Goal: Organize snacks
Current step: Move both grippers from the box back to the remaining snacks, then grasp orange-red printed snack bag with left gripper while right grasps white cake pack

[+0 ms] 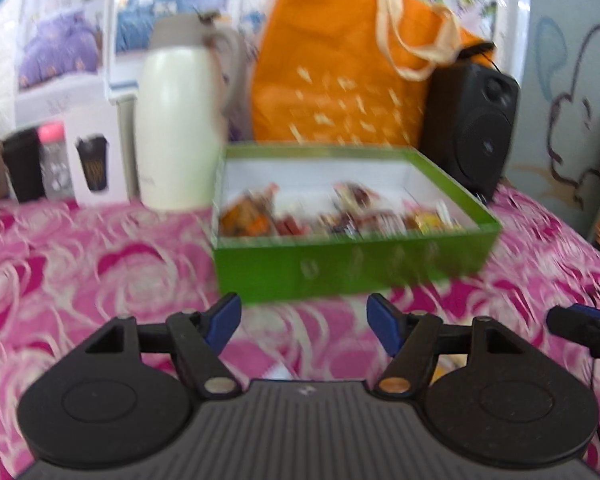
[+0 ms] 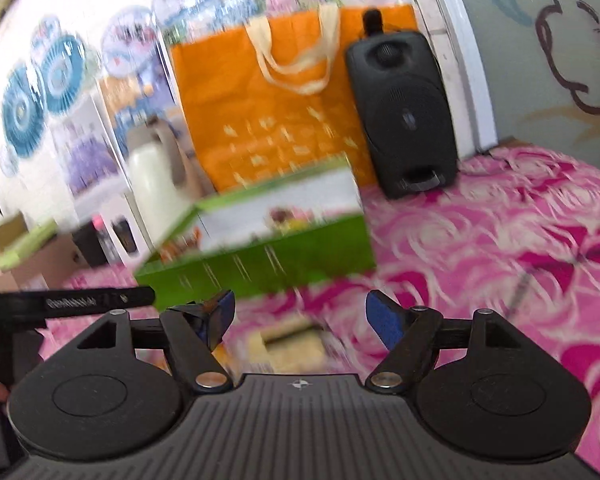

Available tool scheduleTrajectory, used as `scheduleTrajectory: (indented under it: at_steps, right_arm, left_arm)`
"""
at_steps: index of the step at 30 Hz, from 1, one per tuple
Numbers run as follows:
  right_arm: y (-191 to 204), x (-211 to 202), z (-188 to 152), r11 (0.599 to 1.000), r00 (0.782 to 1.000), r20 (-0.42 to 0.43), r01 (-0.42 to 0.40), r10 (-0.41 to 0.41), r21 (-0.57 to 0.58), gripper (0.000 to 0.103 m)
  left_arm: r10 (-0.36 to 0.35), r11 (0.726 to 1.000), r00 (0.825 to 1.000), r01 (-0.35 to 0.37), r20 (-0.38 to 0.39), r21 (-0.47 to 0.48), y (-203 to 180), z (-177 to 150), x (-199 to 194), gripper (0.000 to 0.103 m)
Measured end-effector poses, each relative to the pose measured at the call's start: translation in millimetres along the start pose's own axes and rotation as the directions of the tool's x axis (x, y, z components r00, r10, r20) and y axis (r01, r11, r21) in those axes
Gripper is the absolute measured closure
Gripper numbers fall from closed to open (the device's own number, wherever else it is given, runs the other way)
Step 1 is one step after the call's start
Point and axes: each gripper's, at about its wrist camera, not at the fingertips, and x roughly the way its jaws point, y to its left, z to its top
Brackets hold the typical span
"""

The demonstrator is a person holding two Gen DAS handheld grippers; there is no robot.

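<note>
Pink rose-patterned cloth covers the surface (image 1: 100, 248). Left hand-held gripper (image 1: 304, 322) hangs parted and empty short of the green box (image 1: 340, 268), where most snacks (image 1: 340, 216) already lie. Right hand-held gripper (image 2: 300, 318), wide and empty, hovers over a yellowish packet (image 2: 288, 344) seemingly left to box.

Domestic room, likely a home living space. Evidence: pink rose-patterned cloth (image 1: 100, 248) covering the surface; cream thermos jug (image 1: 176, 128), orange tote bag (image 1: 340, 72) and black speaker (image 2: 404, 112) along its far edge; cartoon mural (image 1: 572, 92) on the right wall; bedding posters (image 1: 60, 48) on the left.
</note>
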Motion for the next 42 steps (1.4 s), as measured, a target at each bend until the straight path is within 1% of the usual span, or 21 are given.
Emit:
scheduleTrajectory:
  at_steps: [4,9,10,14,16,17,18,19,24,25,27,33,37,39,40,41,42]
  right_arm:
    - [1,10,-6,0.999,0.997,-0.063,0.034,-0.035,-0.028,0.0]
    - [0,29,3,0.999,0.995,-0.094,0.018,-0.022,-0.042,0.0]
    - [0,34,5,0.999,0.994,-0.112,0.016,-0.021,-0.038,0.0]
    - [-2,55,6,0.998,0.977,-0.206,-0.064,0.059,-0.019,0.0]
    - [-2,65,2,0.997,0.962,-0.264,-0.078,0.074,-0.008,0.0]
    - [0,67,-1,0.997,0.957,-0.28,-0.079,0.072,-0.016,0.0]
    - [2,67,-1,0.996,0.959,-0.277,-0.079,0.067,-0.032,0.0]
    - [5,67,-1,0.995,0.957,-0.282,-0.083,0.067,-0.048,0.0]
    - [25,71,-6,0.981,0.949,-0.314,-0.076,0.017,-0.178,0.0]
    - [27,72,-6,0.979,0.948,-0.318,-0.076,0.012,-0.19,0.0]
    - [27,72,-5,0.976,0.946,-0.324,-0.083,0.013,-0.203,0.0]
    - [26,76,-4,0.973,0.941,-0.338,-0.097,0.022,-0.209,0.0]
    - [24,70,-2,0.97,0.942,-0.329,-0.136,0.064,-0.202,0.0]
    - [25,66,-2,0.972,0.946,-0.32,-0.126,0.057,-0.2,0.0]
    - [25,64,-3,0.971,0.949,-0.313,-0.116,0.046,-0.209,0.0]
    - [26,62,-3,0.971,0.952,-0.303,-0.103,0.033,-0.217,0.0]
    - [26,59,-4,0.971,0.957,-0.291,-0.085,0.017,-0.224,0.0]
  left_arm:
    - [-0.068,0.995,0.997,0.071,-0.046,0.07,-15,-14,2,0.033]
    - [-0.154,0.98,0.983,0.165,-0.1,0.115,-26,-24,9,0.032]
    - [-0.169,0.976,0.979,0.182,-0.111,0.118,-28,-25,10,0.032]
    - [-0.211,0.958,0.966,0.234,-0.147,0.163,-39,-31,14,0.032]
    - [-0.244,0.945,0.955,0.274,-0.171,0.18,-43,-34,16,0.032]
    - [-0.256,0.939,0.95,0.288,-0.179,0.187,-46,-36,18,0.03]
    - [-0.255,0.937,0.949,0.29,-0.186,0.194,-48,-38,19,0.029]
    - [-0.244,0.938,0.952,0.28,-0.184,0.204,-50,-39,21,0.028]
    - [-0.264,0.936,0.943,0.301,-0.201,0.183,-48,-40,26,0.024]
    - [-0.259,0.936,0.945,0.297,-0.198,0.191,-49,-41,26,0.023]
    - [-0.249,0.935,0.949,0.288,-0.194,0.206,-52,-43,25,0.023]
    - [-0.248,0.933,0.95,0.287,-0.189,0.219,-54,-44,25,0.023]
    - [-0.259,0.933,0.947,0.296,-0.188,0.204,-52,-45,26,0.023]
    - [-0.26,0.933,0.947,0.296,-0.187,0.206,-52,-45,26,0.025]
    - [-0.264,0.932,0.946,0.3,-0.187,0.204,-52,-45,25,0.027]
    - [-0.266,0.932,0.946,0.302,-0.185,0.201,-52,-45,25,0.032]
    - [-0.272,0.931,0.944,0.307,-0.186,0.197,-52,-45,24,0.034]
